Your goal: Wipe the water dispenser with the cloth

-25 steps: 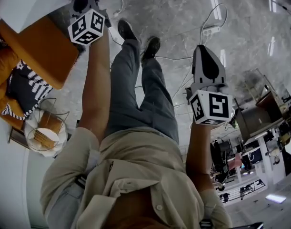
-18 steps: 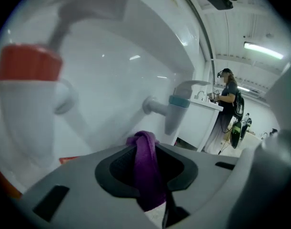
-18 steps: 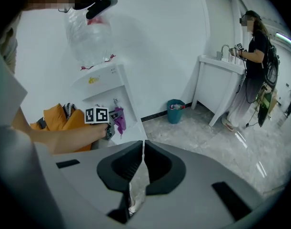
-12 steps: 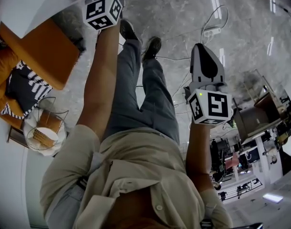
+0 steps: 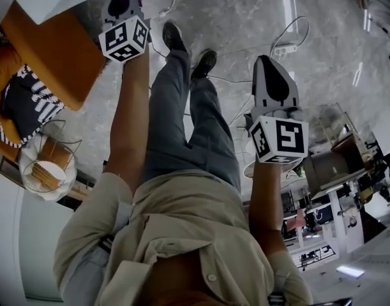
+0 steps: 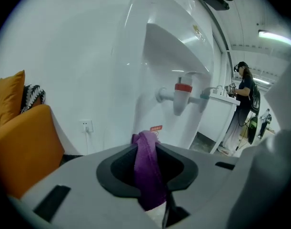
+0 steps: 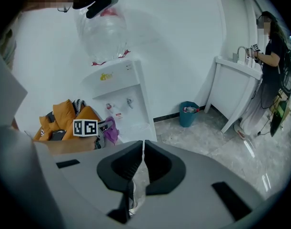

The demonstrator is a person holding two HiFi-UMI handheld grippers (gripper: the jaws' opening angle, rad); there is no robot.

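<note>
Left fingers: pinched on a purple cloth (image 6: 146, 171); the left gripper (image 6: 146, 149) has it clamped between its jaws, with a fold sticking out past the tips.
Right fingers: the right gripper (image 7: 143, 147) has its jaws pressed almost together, with only a thin slit and nothing between them.
Cloth and dispenser: the purple cloth is held up close before the lower front of the tall white water dispenser (image 6: 169, 70), below its red-capped tap (image 6: 183, 92). Whether they touch cannot be told.
Containers: a clear upturned water bottle (image 7: 103, 30) sits on top of the white water dispenser; how full it is cannot be made out. A round teal waste bin (image 7: 185, 118) stands on the floor by the wall, to the right of the dispenser, with some rubbish in it. A wire basket (image 5: 27, 171) at the left of the head view holds something tan.
Beside: an orange sofa (image 6: 21, 142) stands near the dispenser.
Change: against half a second ago, the left gripper's marker cube lies lower and further left in the head view, and the cloth now shows beyond it. The right gripper is where it was.
</note>
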